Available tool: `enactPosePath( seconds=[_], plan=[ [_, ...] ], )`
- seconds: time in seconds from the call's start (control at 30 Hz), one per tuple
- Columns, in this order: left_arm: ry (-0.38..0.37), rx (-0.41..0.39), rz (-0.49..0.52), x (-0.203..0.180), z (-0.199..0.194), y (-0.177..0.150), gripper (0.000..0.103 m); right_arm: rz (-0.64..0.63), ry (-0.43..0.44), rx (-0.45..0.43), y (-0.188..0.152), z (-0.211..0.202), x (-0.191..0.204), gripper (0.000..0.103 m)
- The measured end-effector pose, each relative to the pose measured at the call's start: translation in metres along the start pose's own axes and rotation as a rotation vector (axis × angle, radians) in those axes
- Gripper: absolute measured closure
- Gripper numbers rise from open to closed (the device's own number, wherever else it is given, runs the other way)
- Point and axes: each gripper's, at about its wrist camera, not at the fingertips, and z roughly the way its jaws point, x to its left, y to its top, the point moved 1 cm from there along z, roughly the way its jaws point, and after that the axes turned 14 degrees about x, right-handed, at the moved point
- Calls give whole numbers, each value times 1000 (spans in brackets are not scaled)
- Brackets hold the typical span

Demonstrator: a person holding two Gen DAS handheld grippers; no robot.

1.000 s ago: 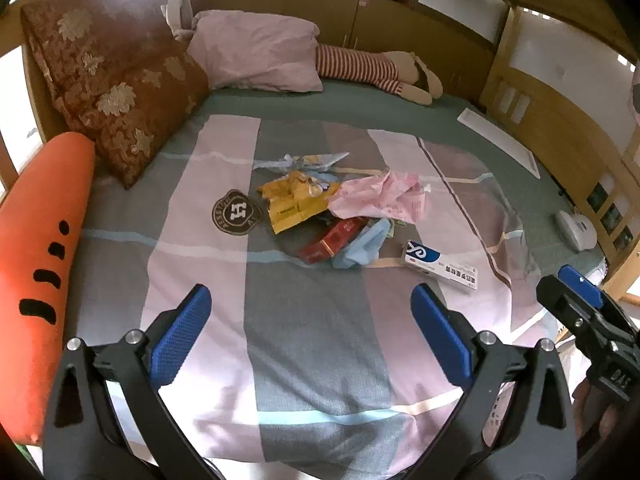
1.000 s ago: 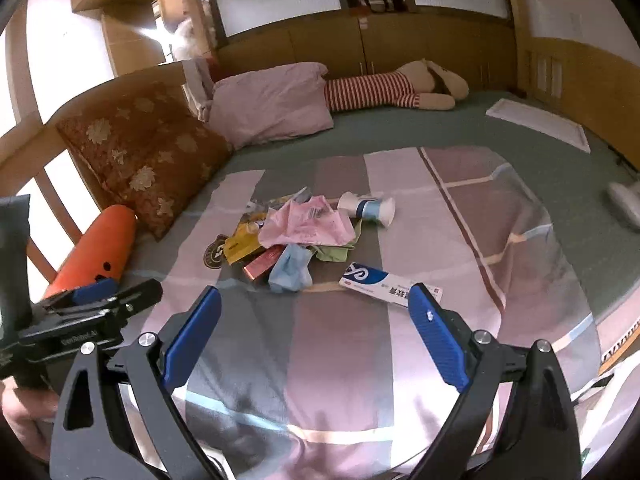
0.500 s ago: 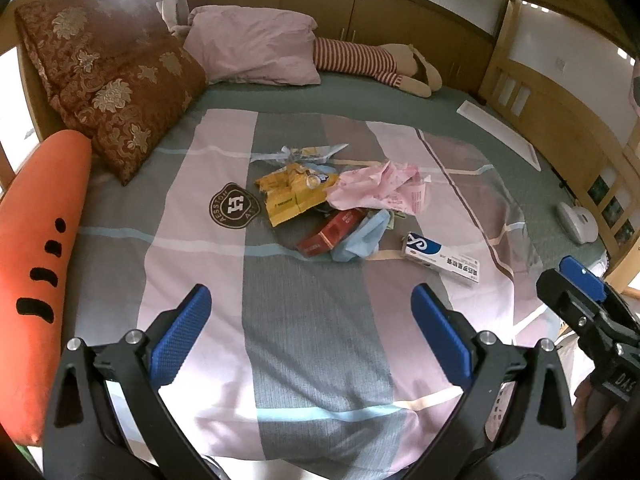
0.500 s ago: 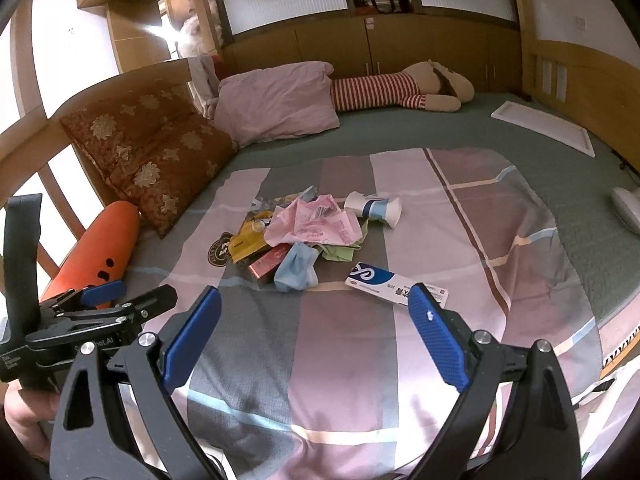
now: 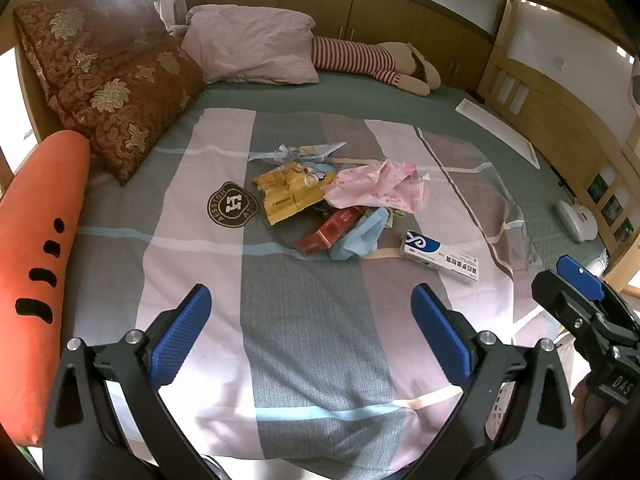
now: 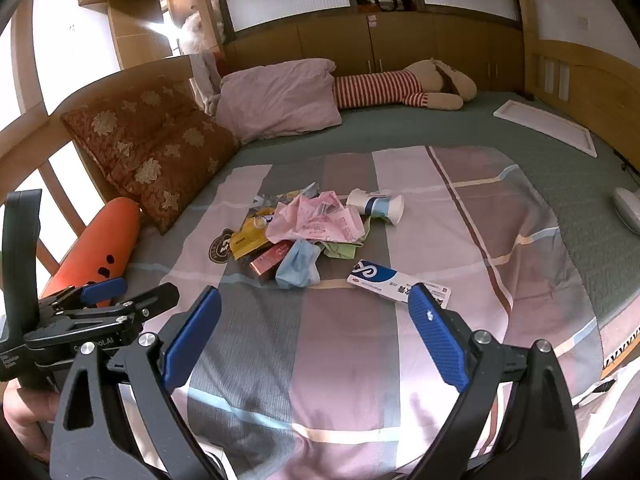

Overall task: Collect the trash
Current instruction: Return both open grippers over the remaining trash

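Several pieces of trash lie heaped together near the middle of the bed, on its striped quilt (image 5: pixel 312 320): a crumpled pink paper (image 5: pixel 380 194) on top, a torn yellow wrapper (image 5: pixel 292 194) to its left, a red carton (image 5: pixel 330 232) and a blue face mask (image 5: pixel 360 238) on the near side, and some bluish foil scraps (image 5: pixel 296 151) at the far edge. A toothpaste box (image 6: pixel 398 284) lies flat just apart from the heap, on its near right, and a tipped paper cup (image 6: pixel 376 206) shows behind the pink paper in the right wrist view only; a bit of green paper under the heap is too hidden to name. Nothing has been collected yet, as far as can be judged: all of it rests on the quilt, and no bin or bag is in view. Both tongs hover over the near part of the quilt, well short of the heap, the left tongs (image 5: pixel 306 336) spread wide and empty, the right tongs (image 6: pixel 314 338) likewise spread and empty. Farther out, a carrot-shaped cushion (image 5: pixel 36 264) lies along the left edge, with a brown brocade pillow (image 5: pixel 116 88), a pink pillow (image 5: pixel 252 50) and a striped plush toy (image 5: pixel 368 60) along the head of the bed.
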Motion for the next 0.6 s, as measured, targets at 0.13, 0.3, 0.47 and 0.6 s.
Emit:
enactPosePath(
  seconds=[0.13,0.3,0.47,0.6],
  plan=[
    [2,2,4,-1,1,0,3,0,0,1,0,0,0,11],
    [4,3,6,-1,2,0,3,-4,3,7,-2,3,0,11],
    [6,4,6,0,4,0,3,-4,1,7,-1,3,0,11],
    [2,2,15,0,9,1,4,15,-18,-7,3,2,-9,11]
  ],
)
